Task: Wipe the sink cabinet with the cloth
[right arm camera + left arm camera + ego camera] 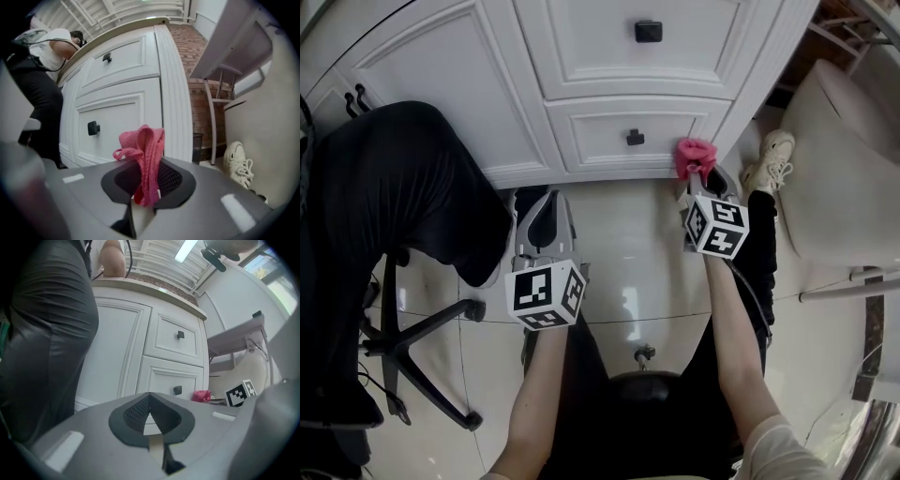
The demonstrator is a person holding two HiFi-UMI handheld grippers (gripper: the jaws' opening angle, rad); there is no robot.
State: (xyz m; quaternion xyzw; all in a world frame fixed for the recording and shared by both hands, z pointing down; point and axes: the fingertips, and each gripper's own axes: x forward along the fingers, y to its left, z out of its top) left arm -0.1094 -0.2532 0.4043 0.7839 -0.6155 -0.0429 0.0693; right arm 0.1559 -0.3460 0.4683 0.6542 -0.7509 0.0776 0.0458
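Right gripper (140,204) holds one pink cloth (143,157), perhaps touching the two-drawer cabinet (126,101).

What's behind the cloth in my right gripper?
Behind the pink cloth, clamped in the right gripper, stands the white sink cabinet: its lower drawer and ribbed corner post. The dark knob shows to the cloth's left. The cloth hides a strip of drawer front.
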